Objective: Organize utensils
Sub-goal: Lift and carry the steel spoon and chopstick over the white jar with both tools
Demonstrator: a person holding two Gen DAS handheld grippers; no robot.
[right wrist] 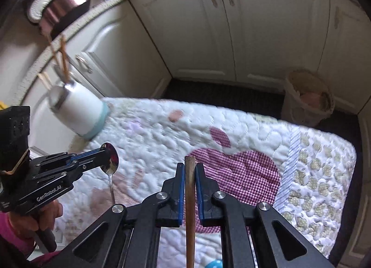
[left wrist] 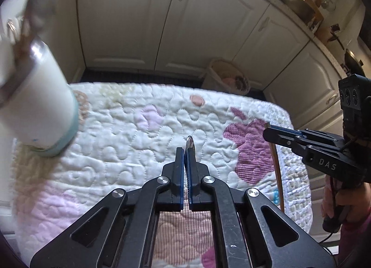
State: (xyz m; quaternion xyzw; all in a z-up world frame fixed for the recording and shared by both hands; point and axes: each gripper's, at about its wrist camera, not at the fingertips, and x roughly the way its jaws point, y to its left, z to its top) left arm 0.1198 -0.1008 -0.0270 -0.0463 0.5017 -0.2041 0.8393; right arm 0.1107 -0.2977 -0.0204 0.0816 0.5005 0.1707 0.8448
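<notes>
My left gripper (left wrist: 185, 152) is shut on a metal spoon (left wrist: 189, 143); in the right wrist view the spoon (right wrist: 111, 159) hangs bowl up from that gripper (right wrist: 103, 152) above the quilt. My right gripper (right wrist: 190, 168) is shut on a wooden chopstick (right wrist: 190, 198), held upright; in the left wrist view the chopstick (left wrist: 277, 170) hangs below that gripper (left wrist: 269, 132) at the right. A white utensil holder with a teal base (left wrist: 39, 108) stands at the table's left and also shows in the right wrist view (right wrist: 78, 110), with wooden chopsticks (right wrist: 61, 59) sticking out of it.
The table is covered by a quilted cloth (left wrist: 139, 129) with pink and red patches. Cream kitchen cabinets (right wrist: 197, 24) stand behind it. A lined wicker bin (right wrist: 306, 96) sits on the dark floor at the far right. Pots sit on the counter (left wrist: 299, 1).
</notes>
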